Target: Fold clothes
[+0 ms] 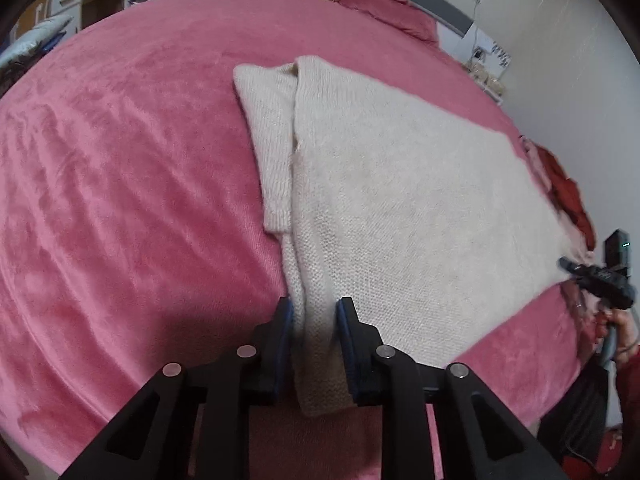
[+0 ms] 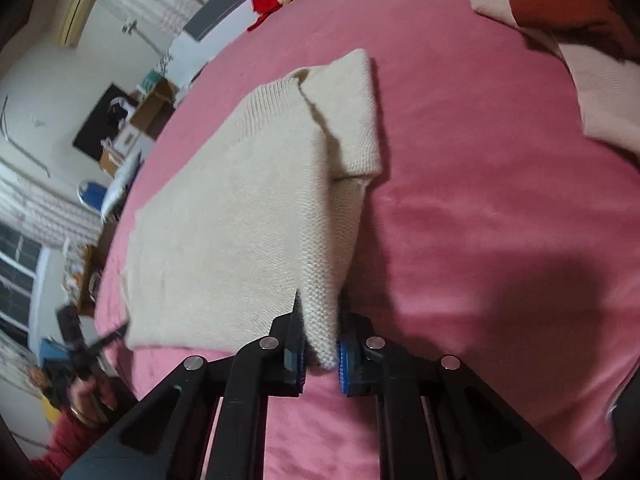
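Left wrist view: cream knit sweater (image 1: 400, 200) spread flat on pink blanket (image 1: 120, 180), centre to 3 o'clock; sleeve folded along its 9 o'clock edge. Left gripper (image 1: 314, 316) at 6 o'clock, clenched on the sweater's near corner. Right gripper (image 1: 576, 268) at 3 o'clock, state unreadable here.

Right wrist view: right gripper (image 2: 320, 344) at 6 o'clock, pinching sweater (image 2: 240, 220) hem. Red garment (image 2: 560, 4) at 1 o'clock.

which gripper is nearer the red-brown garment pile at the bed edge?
Right. The right gripper grips the cream sweater at the corner beside the red-brown garment pile; the left gripper grips the opposite corner, across the sweater.
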